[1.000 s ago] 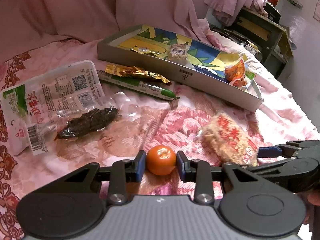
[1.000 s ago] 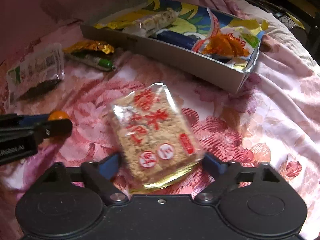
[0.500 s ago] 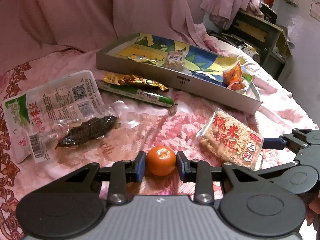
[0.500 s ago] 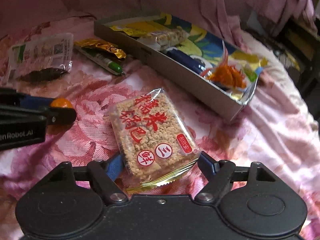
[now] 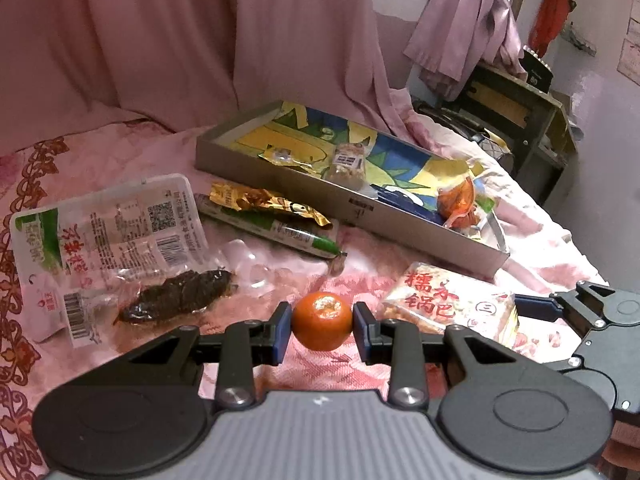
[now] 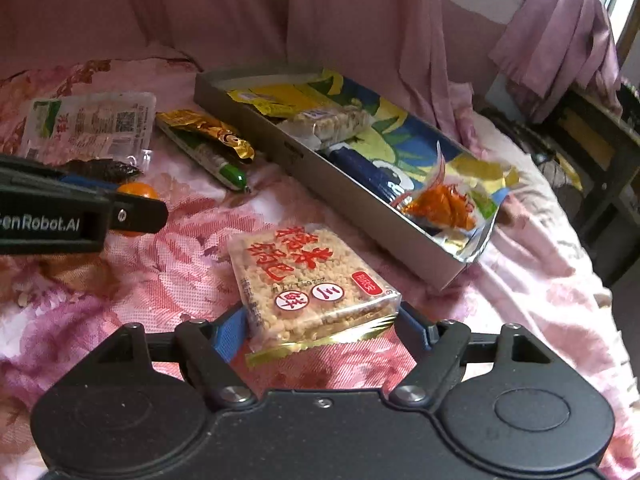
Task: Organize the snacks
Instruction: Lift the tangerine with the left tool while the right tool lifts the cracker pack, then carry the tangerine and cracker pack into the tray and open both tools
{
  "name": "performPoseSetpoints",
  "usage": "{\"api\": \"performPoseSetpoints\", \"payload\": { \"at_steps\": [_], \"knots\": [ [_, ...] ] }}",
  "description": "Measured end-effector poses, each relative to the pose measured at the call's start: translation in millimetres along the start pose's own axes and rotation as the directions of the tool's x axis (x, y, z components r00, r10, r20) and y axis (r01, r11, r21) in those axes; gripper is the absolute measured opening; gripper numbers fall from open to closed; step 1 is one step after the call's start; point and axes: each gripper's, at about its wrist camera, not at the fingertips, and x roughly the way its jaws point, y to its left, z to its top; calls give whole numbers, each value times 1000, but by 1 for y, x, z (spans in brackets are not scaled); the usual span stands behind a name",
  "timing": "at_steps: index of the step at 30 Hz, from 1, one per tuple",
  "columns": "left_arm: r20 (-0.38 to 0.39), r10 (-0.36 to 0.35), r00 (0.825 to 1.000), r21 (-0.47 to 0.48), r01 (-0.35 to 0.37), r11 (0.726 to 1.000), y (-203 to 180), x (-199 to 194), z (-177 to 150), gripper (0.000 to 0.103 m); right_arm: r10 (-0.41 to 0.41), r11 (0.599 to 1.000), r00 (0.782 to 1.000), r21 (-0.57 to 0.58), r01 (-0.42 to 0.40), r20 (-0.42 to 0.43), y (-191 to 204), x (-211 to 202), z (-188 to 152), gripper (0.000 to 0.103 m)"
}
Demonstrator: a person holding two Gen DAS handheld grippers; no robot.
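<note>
A small orange [image 5: 322,320] sits squeezed between the blue pads of my left gripper [image 5: 322,326], just above the pink flowered cloth. My right gripper [image 6: 320,328] is shut on the near end of a clear rice cracker pack [image 6: 312,280] with red lettering, and the pack tilts up off the cloth. In the left wrist view that pack [image 5: 448,304] lies right of the orange. Beyond both stands the long grey tray [image 5: 360,208] with a colourful lining; its near wall [image 6: 340,204] runs diagonally ahead of the pack. The orange [image 6: 138,192] peeks out behind the left gripper's finger.
A vacuum pack of dark pickled vegetable [image 5: 108,236], a green sausage stick [image 5: 280,232] and a gold wrapper [image 5: 260,200] lie left of the tray. Inside it are an orange pouch [image 5: 460,204] and a cereal bar [image 6: 332,120]. A dark desk [image 5: 520,120] stands far right.
My right gripper has rolled and shifted with the rice cracker pack, whose far end now tips up. The left gripper still holds the orange in the same place.
</note>
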Motion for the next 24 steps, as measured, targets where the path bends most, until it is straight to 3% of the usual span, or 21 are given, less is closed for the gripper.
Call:
{"api": "performPoseSetpoints", "payload": {
  "at_steps": [9,15,24],
  "knots": [
    [-6,17,1000,-14,-17,1000,2,2,-1,36,-76,982,996,-167,84,54,18,-4,-4,78],
    [6,21,1000,-29,-21,999,3,-1,1,36,-154,916,976,-348,200,157,37,-11,-11,78],
    [91,-31,995,-20,33,999,-10,-15,17,36,-193,925,949,-276,261,251,26,-26,-1,78]
  ]
}}
